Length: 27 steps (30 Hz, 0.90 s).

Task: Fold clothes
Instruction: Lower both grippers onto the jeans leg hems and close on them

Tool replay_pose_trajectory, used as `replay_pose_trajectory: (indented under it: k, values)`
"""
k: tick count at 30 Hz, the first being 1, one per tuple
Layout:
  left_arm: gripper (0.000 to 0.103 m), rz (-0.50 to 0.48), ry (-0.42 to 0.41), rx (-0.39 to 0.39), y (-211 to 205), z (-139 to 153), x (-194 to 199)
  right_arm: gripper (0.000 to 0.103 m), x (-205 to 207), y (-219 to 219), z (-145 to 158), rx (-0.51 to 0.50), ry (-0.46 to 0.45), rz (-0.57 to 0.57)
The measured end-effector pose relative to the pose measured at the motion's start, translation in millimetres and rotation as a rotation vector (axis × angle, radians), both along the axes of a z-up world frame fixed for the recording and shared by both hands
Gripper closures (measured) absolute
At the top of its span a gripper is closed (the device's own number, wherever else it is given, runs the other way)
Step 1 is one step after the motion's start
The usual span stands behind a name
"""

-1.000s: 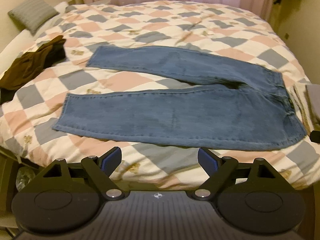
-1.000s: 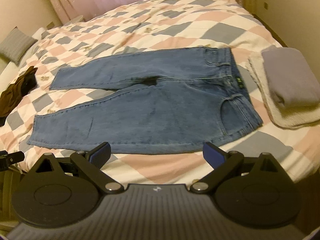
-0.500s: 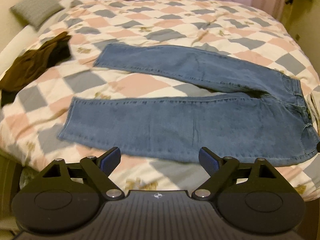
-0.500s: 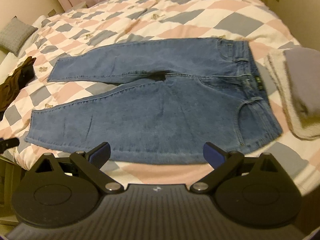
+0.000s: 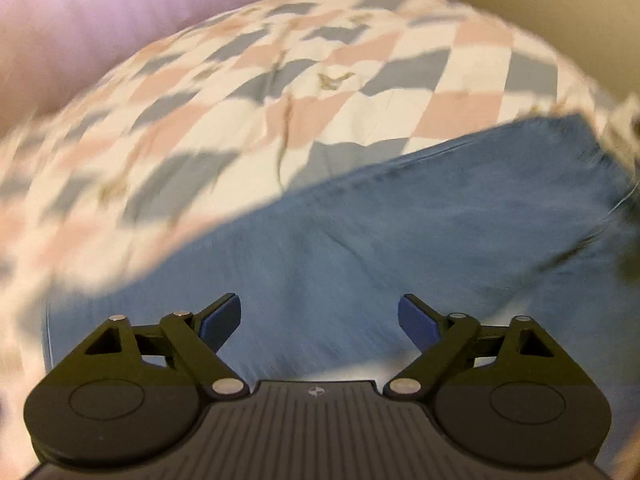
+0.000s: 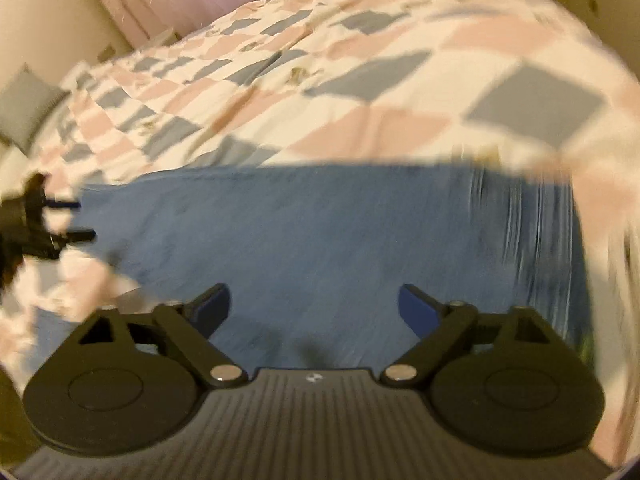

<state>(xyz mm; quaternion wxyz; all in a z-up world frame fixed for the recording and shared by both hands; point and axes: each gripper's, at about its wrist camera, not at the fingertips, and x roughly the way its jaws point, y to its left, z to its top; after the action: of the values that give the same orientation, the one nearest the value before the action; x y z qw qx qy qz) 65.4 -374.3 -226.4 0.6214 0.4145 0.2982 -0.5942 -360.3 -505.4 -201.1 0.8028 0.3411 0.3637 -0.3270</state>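
Note:
Blue jeans (image 5: 400,232) lie flat on the bed and fill the lower half of both blurred views. My left gripper (image 5: 320,320) hovers low over the denim, open, with nothing between its blue pads. My right gripper (image 6: 314,312) is open too, close above the jeans (image 6: 340,232), whose waistband end lies toward the right. At the far left of the right wrist view, a black device with two prongs (image 6: 82,219), apparently the left gripper, sits over the leg end of the jeans. Whether either gripper touches the cloth is unclear.
The bed carries a checked quilt (image 5: 240,100) of pink, grey and white that spreads beyond the jeans (image 6: 360,80). A grey pillow (image 6: 24,104) lies at the far left. Pink curtains (image 5: 100,20) hang behind the bed, and a wall closes the right side.
Both grippers have dropped and moved forward quickly over the bed, so the jeans now fill the views. The dark garment and folded pile have left the frame. Both stay open.

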Motion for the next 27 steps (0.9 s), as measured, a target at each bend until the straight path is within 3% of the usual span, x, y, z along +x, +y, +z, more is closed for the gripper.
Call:
replay_pose_trajectory:
  k: [3, 6, 9, 12, 15, 17, 18, 22, 25, 26, 27]
  values:
    - [0.035, -0.105, -0.032, 0.037, -51.1, -26.2, 27.6, 0.050, 16.5, -57.3, -18.8, -0.037, 0.042, 0.064]
    - [0.031, -0.191, -0.033, 0.043, -83.4, -42.0, 47.7, 0.050, 27.9, -96.4, -34.5, -0.040, 0.088, 0.119]
    - [0.027, -0.269, 0.006, 0.070, -104.3, -56.1, 64.4, 0.038, 36.2, -121.8, -50.1, -0.013, 0.117, 0.178]
    - [0.027, -0.350, 0.069, 0.148, -119.3, -74.4, 80.6, 0.037, 42.9, -142.5, -62.9, 0.026, 0.130, 0.244]
    - [0.026, -0.411, 0.074, 0.205, -127.1, -91.5, 95.7, 0.037, 52.8, -160.4, -65.7, 0.029, 0.154, 0.327]
    - [0.025, -0.425, 0.109, 0.222, -130.0, -96.4, 108.0, 0.028, 60.2, -172.0, -67.2, 0.026, 0.176, 0.382]
    - [0.026, -0.423, 0.139, 0.229, -131.2, -97.9, 114.8, 0.021, 64.0, -177.7, -70.7, 0.034, 0.194, 0.406]
    - [0.037, -0.448, 0.191, 0.248, -130.2, -107.9, 124.0, 0.020, 78.8, -200.7, -86.0, 0.075, 0.264, 0.499]
    - [0.048, -0.496, 0.156, 0.236, -124.9, -113.8, 114.8, 0.026, 80.7, -209.2, -110.3, 0.183, 0.290, 0.513]
    - [0.053, -0.507, 0.136, 0.227, -122.3, -113.9, 111.3, 0.034, 81.1, -208.6, -116.9, 0.203, 0.299, 0.522]
    - [0.060, -0.518, 0.116, 0.218, -119.7, -114.0, 107.8, 0.058, 79.5, -203.4, -118.4, 0.205, 0.305, 0.528]
